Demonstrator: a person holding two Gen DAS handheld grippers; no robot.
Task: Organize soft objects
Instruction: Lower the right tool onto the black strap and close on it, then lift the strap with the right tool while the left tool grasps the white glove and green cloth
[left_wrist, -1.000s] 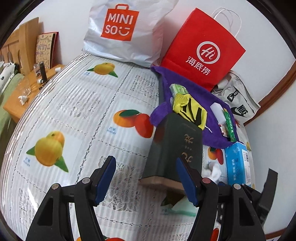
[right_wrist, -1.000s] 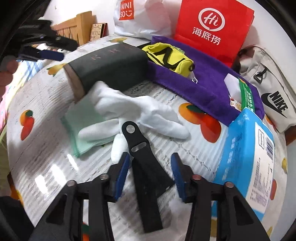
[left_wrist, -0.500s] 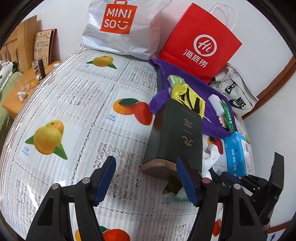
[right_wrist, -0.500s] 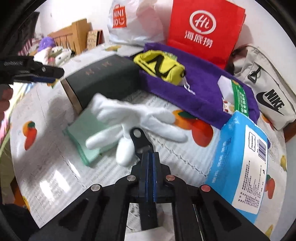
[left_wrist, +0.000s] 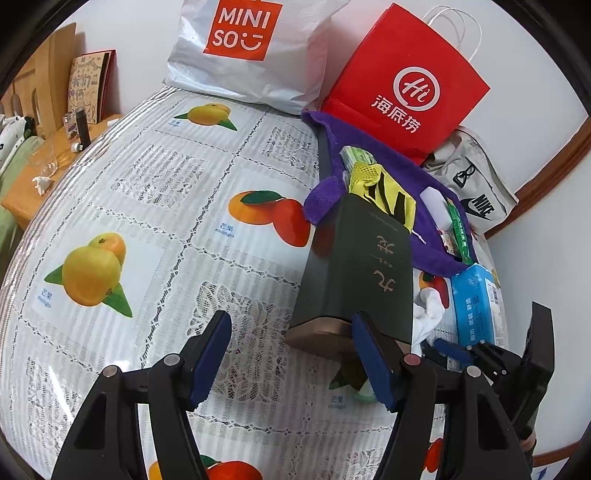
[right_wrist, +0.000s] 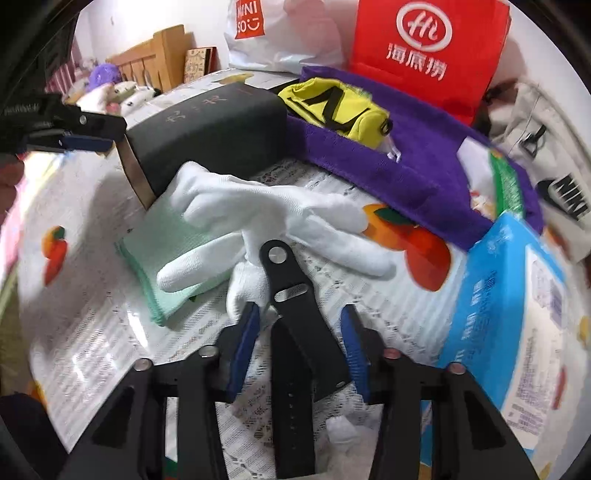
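Note:
In the right wrist view a pair of white gloves (right_wrist: 258, 206) lies partly on a folded green cloth (right_wrist: 173, 266). A black watch strap (right_wrist: 291, 295) rests over the gloves' cuff and runs back between the jaws of my right gripper (right_wrist: 300, 345). Those jaws are opening, and neither blue pad touches the strap. Behind lie a purple towel (right_wrist: 406, 166) and a yellow pouch (right_wrist: 332, 107). My left gripper (left_wrist: 291, 354) stands open above the tablecloth by the near end of a dark box (left_wrist: 358, 266), holding nothing.
A blue tissue pack (right_wrist: 498, 314) stands to the right of the gloves. A red paper bag (left_wrist: 406, 85), a white Miniso bag (left_wrist: 251, 48) and a grey Nike bag (left_wrist: 476, 188) line the wall. The fruit-print tablecloth (left_wrist: 147, 206) stretches left to a wooden stand (left_wrist: 40, 173).
My right gripper stood part open over the strap, shut completely half a second ago, and now stands part open again with the strap between its jaws. The left gripper has hardly moved.

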